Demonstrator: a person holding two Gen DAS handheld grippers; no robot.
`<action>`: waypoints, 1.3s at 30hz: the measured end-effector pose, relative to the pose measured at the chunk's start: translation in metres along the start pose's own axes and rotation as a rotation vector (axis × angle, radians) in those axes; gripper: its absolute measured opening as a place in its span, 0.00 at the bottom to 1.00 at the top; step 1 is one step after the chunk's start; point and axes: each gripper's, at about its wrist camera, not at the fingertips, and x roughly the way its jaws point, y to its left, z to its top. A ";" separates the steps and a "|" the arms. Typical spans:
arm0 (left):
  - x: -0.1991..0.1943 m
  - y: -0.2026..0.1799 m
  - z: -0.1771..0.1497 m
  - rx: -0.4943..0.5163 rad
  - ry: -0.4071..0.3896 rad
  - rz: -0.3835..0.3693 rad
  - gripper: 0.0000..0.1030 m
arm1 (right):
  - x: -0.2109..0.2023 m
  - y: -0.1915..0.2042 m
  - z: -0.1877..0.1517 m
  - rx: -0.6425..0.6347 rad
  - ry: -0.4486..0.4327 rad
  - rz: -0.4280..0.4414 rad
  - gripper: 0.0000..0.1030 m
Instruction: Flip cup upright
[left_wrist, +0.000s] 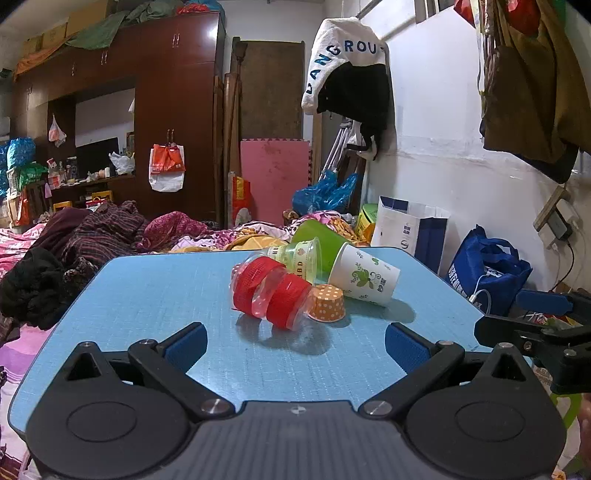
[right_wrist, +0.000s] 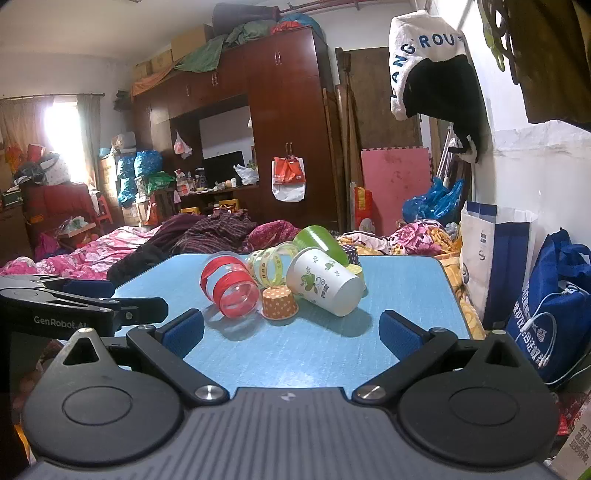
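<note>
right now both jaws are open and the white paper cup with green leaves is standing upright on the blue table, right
Not quite. The white paper cup lies tipped on its side among the other cups, as the right wrist view shows. Both sets of jaws are open, and it is on the blue table.

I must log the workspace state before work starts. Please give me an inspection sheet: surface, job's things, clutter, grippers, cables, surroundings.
Surface: blue table, bare around the pile.
Job's things: five cups in one touching pile. Red-banded clear cup, white leaf-print cup, clear cup with yellow-green band and green cup lie on their sides; orange dotted cup stands upside down.
Clutter: nothing seen on the table besides the cups.
Grippers: left gripper and right gripper both open, empty, short of the pile.
Cables: white cable on the blue bag.
Surroundings: bed with clothes, wardrobe.
</note>
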 end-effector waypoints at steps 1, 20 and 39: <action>0.000 0.000 0.000 -0.001 0.000 -0.001 1.00 | 0.000 0.000 0.000 0.000 0.000 0.002 0.99; 0.000 0.000 -0.002 -0.003 0.000 -0.010 1.00 | 0.001 -0.003 -0.003 0.009 -0.003 0.005 0.99; 0.001 -0.002 -0.003 -0.004 -0.001 -0.015 1.00 | 0.001 -0.003 -0.002 0.008 -0.002 0.008 0.99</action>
